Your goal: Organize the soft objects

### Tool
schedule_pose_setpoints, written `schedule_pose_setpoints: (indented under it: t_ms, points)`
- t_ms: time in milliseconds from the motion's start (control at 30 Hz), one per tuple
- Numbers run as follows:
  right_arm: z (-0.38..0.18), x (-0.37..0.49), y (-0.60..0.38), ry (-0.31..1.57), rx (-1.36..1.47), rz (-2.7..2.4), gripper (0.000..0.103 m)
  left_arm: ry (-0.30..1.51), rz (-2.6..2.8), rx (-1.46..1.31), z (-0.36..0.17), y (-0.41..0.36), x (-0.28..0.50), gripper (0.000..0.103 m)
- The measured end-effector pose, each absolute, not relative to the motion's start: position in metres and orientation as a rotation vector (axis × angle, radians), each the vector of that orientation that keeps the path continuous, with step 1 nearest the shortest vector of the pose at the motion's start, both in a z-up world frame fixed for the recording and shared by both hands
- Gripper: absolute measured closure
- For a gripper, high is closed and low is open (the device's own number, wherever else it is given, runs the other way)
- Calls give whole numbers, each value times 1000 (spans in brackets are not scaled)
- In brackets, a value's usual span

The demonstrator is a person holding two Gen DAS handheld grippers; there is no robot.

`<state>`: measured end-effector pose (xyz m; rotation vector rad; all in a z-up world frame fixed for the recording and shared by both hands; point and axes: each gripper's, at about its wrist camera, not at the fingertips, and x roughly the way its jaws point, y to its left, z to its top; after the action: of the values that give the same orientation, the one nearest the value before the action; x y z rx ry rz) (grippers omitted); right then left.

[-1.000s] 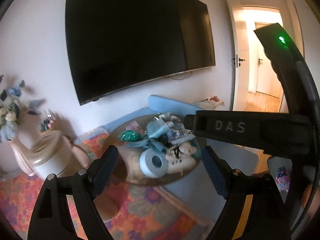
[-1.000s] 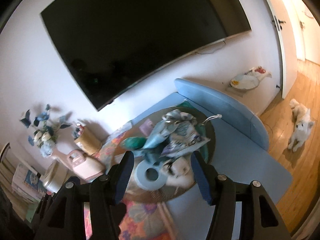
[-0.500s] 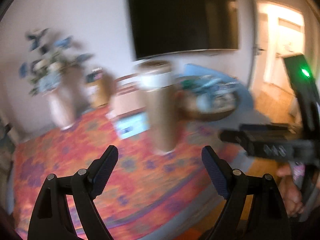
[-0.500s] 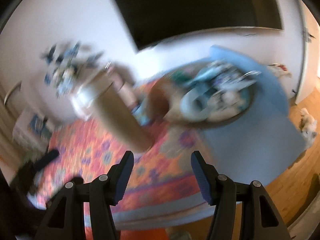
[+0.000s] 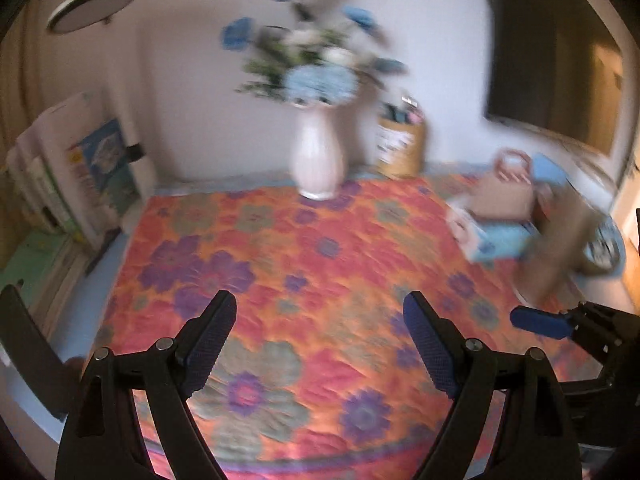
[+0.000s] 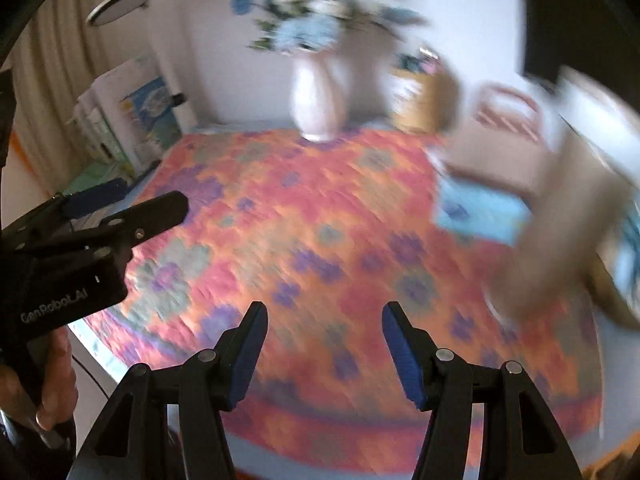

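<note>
My left gripper (image 5: pixel 320 332) is open above a floral orange quilt (image 5: pixel 320 248), with nothing between its fingers. In the right wrist view my right gripper (image 6: pixel 324 340) is also open and empty over the same quilt (image 6: pixel 320 220). The round tray of soft things (image 5: pixel 604 244) is a blur at the far right edge, behind a tall beige cylinder (image 5: pixel 560 252). It also shows, blurred, as the tray (image 6: pixel 624 264) in the right wrist view. The left gripper (image 6: pixel 154 196) appears at the left there, held by a hand (image 6: pixel 52 392). One of the right gripper's fingers (image 5: pixel 536 322) shows low on the right.
A white vase of blue flowers (image 5: pixel 318 160) stands at the quilt's far edge, beside a woven basket (image 5: pixel 400 148). A cardboard box and a light-blue box (image 5: pixel 496 236) lie to the right. White panels (image 5: pixel 80 172) lean on the left wall. A dark TV (image 5: pixel 552 52) hangs at upper right.
Both views have swung left, away from the tray of soft things and the TV, onto the floral quilt and the vase. The tray has slid to the right edge. Both grippers kept their opening.
</note>
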<state>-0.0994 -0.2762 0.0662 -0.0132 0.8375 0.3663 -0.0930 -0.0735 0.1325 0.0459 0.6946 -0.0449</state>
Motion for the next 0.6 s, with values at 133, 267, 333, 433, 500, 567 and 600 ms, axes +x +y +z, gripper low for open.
schedule_pose_setpoints:
  t_ms: [133, 267, 333, 433, 500, 567, 600]
  points:
    - [86, -63, -233, 780, 5, 408, 42, 676, 11, 15, 140, -45, -73, 18]
    - [88, -22, -208, 745, 30, 346, 23, 642, 45, -55, 129, -15, -48, 3]
    - [79, -2, -199, 742, 26, 314, 23, 632, 78, -40, 115, -9, -34, 3]
    - [60, 26, -198, 771, 41, 279, 23, 662, 69, -64, 92, -3, -10, 4]
    - [48, 36, -199, 747, 24, 234, 23, 677, 86, -69, 77, -2, 3, 4]
    - [34, 47, -203, 754, 29, 195, 23, 669, 157, -26, 61, -4, 12, 4]
    - [28, 51, -205, 753, 44, 184, 23, 665, 179, -1, 56, -6, 14, 3]
